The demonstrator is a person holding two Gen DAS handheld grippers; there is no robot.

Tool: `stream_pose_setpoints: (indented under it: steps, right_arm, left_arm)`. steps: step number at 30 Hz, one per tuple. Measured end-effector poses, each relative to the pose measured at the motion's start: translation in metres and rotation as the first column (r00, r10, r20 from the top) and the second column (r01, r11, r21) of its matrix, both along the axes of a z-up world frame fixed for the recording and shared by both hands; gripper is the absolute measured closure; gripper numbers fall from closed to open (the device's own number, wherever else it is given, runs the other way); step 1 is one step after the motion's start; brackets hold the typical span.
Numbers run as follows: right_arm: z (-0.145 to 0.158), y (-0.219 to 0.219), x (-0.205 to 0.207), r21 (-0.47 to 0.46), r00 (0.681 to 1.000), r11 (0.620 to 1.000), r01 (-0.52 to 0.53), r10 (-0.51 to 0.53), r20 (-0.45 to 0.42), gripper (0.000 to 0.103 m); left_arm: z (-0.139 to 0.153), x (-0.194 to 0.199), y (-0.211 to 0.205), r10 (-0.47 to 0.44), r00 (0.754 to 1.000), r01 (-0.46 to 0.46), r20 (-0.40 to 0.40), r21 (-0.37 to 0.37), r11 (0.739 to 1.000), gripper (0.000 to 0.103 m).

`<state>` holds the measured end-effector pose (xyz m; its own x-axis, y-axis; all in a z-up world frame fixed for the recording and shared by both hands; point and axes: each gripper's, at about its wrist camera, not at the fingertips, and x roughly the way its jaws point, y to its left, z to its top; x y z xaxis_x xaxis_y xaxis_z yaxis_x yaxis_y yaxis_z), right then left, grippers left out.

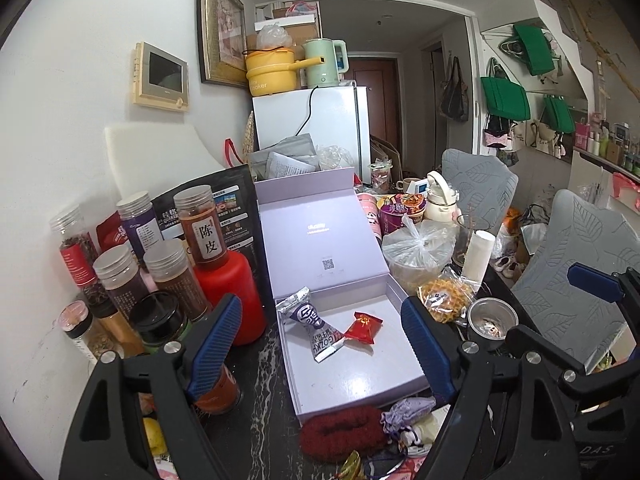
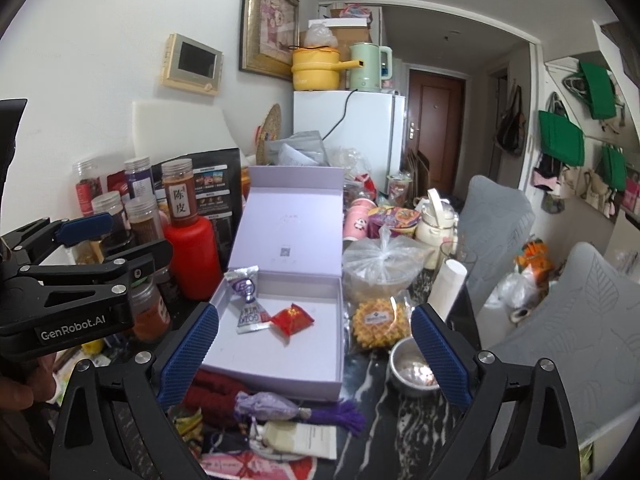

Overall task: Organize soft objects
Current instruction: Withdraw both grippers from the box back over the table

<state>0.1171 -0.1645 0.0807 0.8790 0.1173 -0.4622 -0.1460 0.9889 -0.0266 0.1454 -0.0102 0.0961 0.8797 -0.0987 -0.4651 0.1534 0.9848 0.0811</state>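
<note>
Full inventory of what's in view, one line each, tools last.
box: 1, lilac, table centre, lid up
silver sachet: 1, in box
red sachet: 1, in box, beside silver sachet
knit scrunchie: 1, dark red, in front of box
pouch: 1, lilac, purple tassel, in front of box
jars: several, clear, left of box
red bottle: 1, left of box
waffle pack: 1, yellow, right of box
metal cup: 1, near waffle pack
left tool: open, empty
right tool: open, empty

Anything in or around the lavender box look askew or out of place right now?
Only the silver snack packet: it leans over the lavender box left wall, not flat inside like the red packet. Nothing looks spilled.
</note>
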Motion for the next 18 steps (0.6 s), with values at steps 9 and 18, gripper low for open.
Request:
stream_pose_setpoints:
  steps: [9,18]
  right_arm:
    - [-0.016,0.005,-0.032,0.012,1.0,1.0,-0.004,0.004,-0.021,0.003]
    - [-0.038,0.008,-0.058,0.015,0.999,1.0,0.008,-0.007,-0.05,0.003]
  left_arm:
    - [-0.016,-0.028,0.004,-0.014,1.0,0.014,-0.024,0.0,1.0,0.02]
    - [-0.043,-0.052,0.004,-0.044,0.996,0.044,-0.076,-0.001,0.999,0.02]
